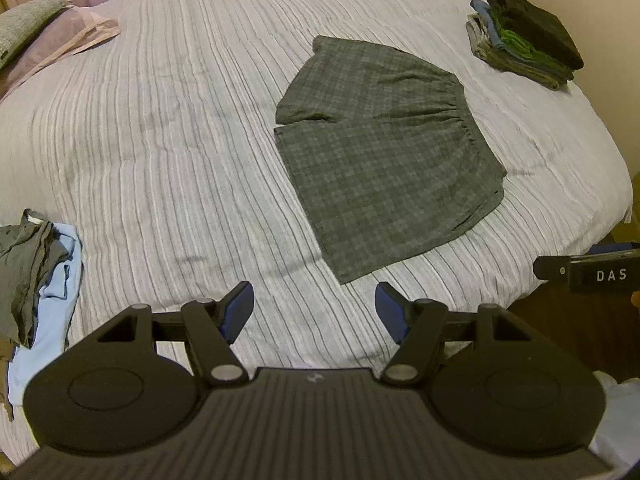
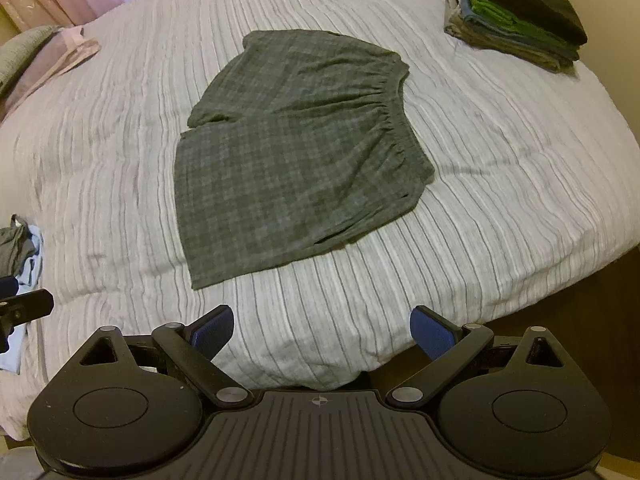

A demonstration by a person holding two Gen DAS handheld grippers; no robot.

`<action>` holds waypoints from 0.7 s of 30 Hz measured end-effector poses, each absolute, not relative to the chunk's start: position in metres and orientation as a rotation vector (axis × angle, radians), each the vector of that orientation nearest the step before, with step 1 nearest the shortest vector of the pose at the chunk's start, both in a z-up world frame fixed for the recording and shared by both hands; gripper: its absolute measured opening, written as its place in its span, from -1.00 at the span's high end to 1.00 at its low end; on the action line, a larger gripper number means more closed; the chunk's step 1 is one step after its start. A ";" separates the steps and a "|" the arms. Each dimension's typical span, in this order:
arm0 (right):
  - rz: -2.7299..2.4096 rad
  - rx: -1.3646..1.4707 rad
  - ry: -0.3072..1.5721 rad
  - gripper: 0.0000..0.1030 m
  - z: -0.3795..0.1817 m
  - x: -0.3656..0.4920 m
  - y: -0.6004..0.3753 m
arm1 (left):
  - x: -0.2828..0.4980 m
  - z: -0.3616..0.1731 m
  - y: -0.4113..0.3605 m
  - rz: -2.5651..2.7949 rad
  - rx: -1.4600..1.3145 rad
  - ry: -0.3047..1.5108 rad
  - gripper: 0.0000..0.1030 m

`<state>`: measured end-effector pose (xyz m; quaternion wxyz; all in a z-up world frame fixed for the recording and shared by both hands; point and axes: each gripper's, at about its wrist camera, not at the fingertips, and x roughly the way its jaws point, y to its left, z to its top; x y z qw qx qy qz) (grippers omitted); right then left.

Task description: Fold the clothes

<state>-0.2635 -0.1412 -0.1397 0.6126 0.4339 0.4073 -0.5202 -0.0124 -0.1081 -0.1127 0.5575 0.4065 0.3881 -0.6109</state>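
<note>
Plaid shorts [image 1: 384, 152] lie flat mid-bed on striped bedspread [image 1: 160, 140], waistband toward folded stack [image 1: 524, 36] at far corner. Left gripper [image 1: 314, 312] near shorts' hem, jaws spread, empty. Right gripper [image 2: 322, 332] likewise apart from shorts, jaws wide, empty. Crumpled pile [image 1: 36, 280], perhaps shirts, well left of shorts
</note>
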 end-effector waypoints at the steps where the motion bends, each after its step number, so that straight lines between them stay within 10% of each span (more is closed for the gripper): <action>1: -1.198 1.002 0.943 -0.89 -0.141 -0.264 -0.144 | -0.014 -0.114 -0.111 -1.441 0.963 0.918 -0.24; 21: -1.135 1.049 1.017 -0.89 -0.166 -0.282 -0.201 | -0.030 -0.142 -0.162 -1.375 1.015 1.004 -0.24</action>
